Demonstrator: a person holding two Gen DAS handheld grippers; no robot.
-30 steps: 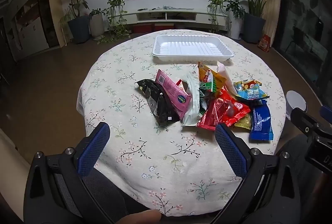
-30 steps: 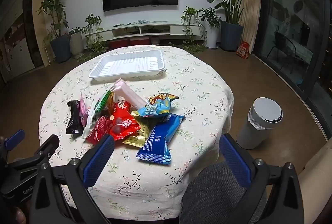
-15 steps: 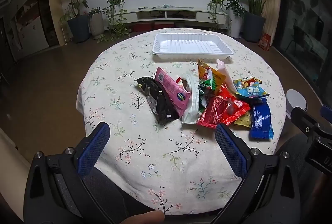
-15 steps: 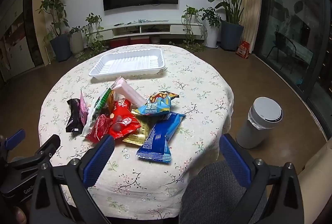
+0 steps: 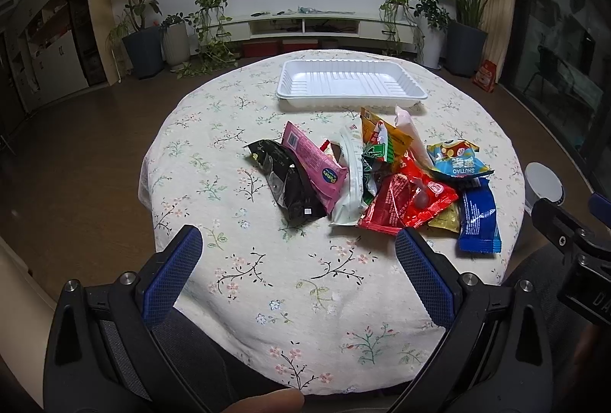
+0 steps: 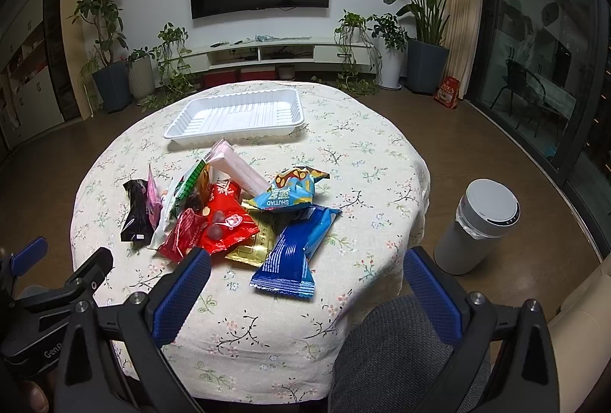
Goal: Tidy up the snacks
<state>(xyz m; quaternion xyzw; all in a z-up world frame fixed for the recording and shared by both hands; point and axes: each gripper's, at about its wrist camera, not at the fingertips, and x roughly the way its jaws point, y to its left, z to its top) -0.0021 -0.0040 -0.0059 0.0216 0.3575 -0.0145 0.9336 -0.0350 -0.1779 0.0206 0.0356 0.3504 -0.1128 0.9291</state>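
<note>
Nothing's been sorted yet imo. Both the left hand-held gripper [image 5: 298,264] and right hand-held gripper [image 6: 305,279] are spread wide, holding nothing. The snack pile [image 5: 366,180] sits on the surface just ahead of them, with the empty white tray [image 5: 351,96] beyond it. Next move: reach in and pinch one packet, probably the blue one [image 6: 294,252].

One white tray [image 5: 351,84] lies on the one round table [image 5: 236,260]. Before the tray sits one heap of about ten snack packets: one black [image 5: 286,183], two pink [image 5: 313,164] [image 6: 238,166], one white [image 5: 353,176], one orange [image 5: 385,138], one green [image 6: 189,183], two red [image 5: 385,210] [image 5: 431,199], one gold [image 6: 256,237], one light blue [image 6: 292,191] and one dark blue [image 6: 296,248]; overlaps make the count unsure.
</note>
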